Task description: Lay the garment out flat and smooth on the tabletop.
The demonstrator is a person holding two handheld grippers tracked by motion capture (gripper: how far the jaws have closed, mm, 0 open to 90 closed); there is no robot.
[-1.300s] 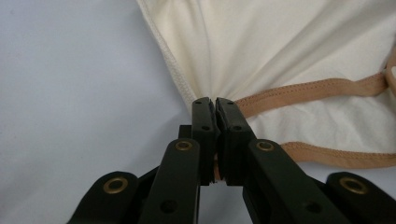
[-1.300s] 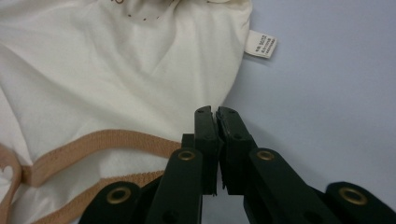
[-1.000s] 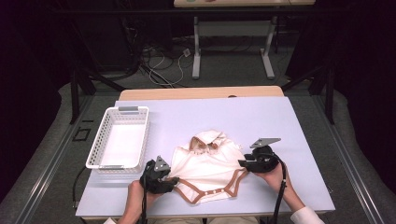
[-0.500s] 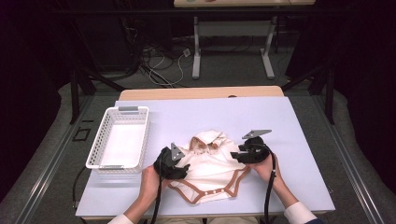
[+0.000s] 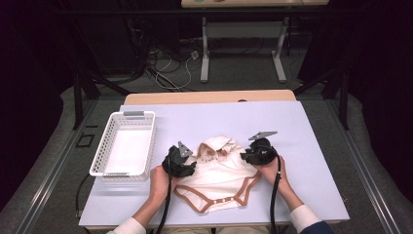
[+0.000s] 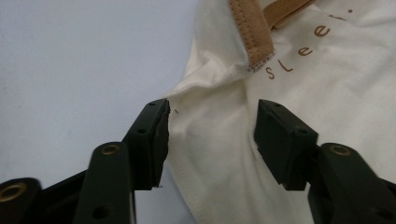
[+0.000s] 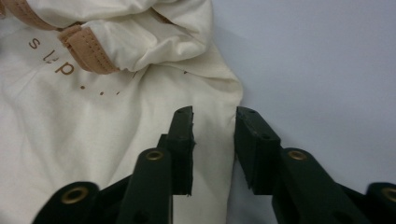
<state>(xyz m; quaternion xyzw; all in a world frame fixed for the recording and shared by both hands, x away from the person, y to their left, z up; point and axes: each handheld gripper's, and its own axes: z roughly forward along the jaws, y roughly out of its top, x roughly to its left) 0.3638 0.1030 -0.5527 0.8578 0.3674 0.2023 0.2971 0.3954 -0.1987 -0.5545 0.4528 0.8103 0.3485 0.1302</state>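
Surface (image 5: 302, 126): a pale lilac top that carries everything; its near edge is where the person's forearms come in.

Basket (image 5: 145, 141): white, with a perforated wall, standing near the left edge of the surface, its long side running from the near edge toward the far one. It stands apart from the bodysuit, with the left gripper just beside its near right corner.

Bodysuit (image 5: 219, 178): a cream baby garment with tan trim, lying flat near the middle of the near edge. The snap-fastened crotch points toward the near edge, the neck toward the far edge. Both short sleeves are folded in over the chest, where tan printed letters show.

Left gripper (image 6: 212, 130): at the bodysuit's left side, below the folded sleeve. Its jaws have just been closing. They stand apart, straddling the cloth's side edge, one pad at the very edge, the other above the cream fabric. A visible gap remains and the pads do not pinch the cloth.

Right gripper (image 7: 214, 135): at the bodysuit's right side, below the other folded sleeve. Its jaws have just been closing too and stand closer together than the left ones. The garment's side edge runs between them, one pad over the cloth and one over the bare surface. The cloth is not clamped.

Hands: the left hand (image 5: 158, 179) and right hand (image 5: 272, 168) each hold a gripper body, cables trailing back toward the near edge.
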